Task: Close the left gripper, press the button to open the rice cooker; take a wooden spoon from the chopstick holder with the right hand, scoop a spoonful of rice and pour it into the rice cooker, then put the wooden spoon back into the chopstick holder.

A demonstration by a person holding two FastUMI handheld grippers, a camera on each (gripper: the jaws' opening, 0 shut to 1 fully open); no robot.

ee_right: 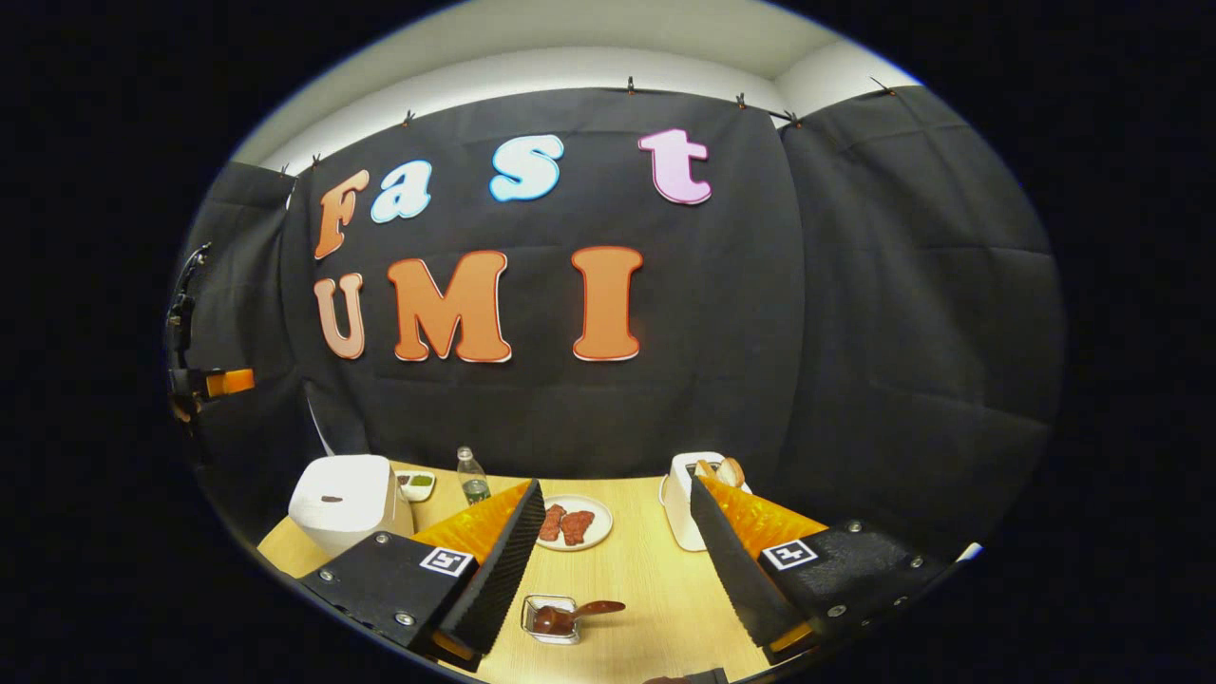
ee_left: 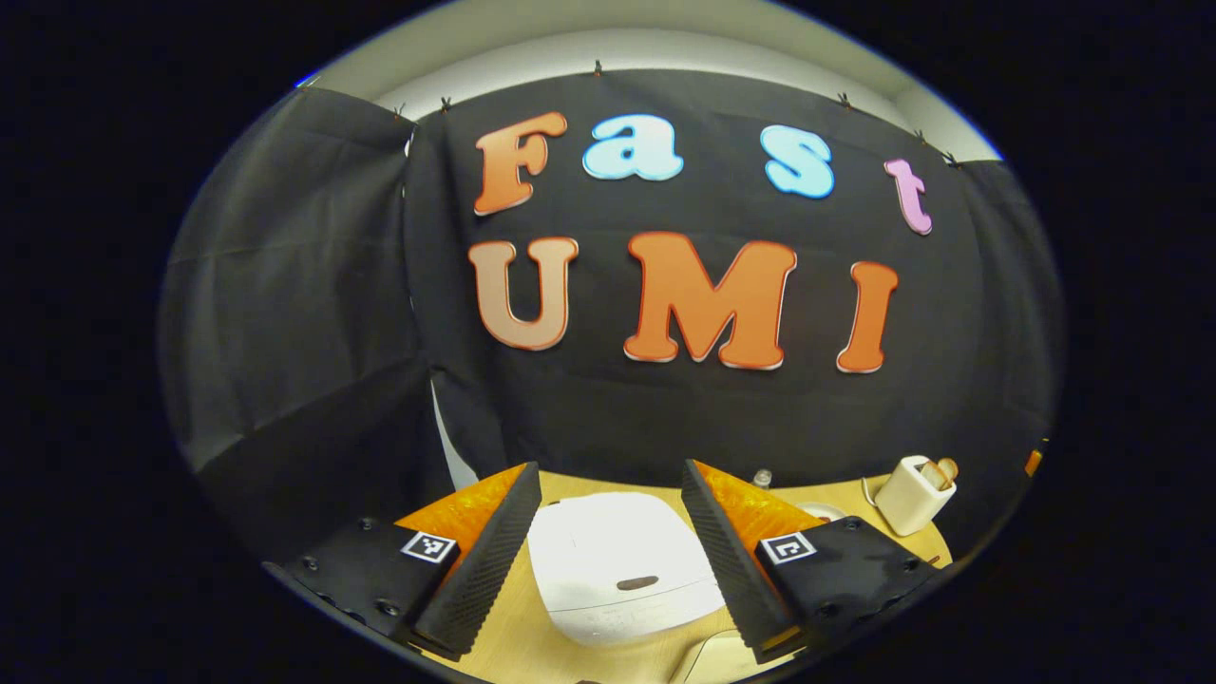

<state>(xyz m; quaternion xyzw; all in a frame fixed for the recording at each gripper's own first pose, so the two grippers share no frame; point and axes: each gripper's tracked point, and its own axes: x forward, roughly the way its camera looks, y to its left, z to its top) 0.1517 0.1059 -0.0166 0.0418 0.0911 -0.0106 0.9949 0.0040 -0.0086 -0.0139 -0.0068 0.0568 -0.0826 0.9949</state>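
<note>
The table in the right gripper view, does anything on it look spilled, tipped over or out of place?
Nothing stands out. The rice cooker sits upright with its lid down, the bottle stands upright, the plate lies flat, and the chopstick holder stands upright. No spill shows on the table.

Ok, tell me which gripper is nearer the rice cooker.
Left. The left gripper, open, hovers right over the rice cooker, which sits between its fingers. The right gripper is farther off, with the cooker to its left.
</note>
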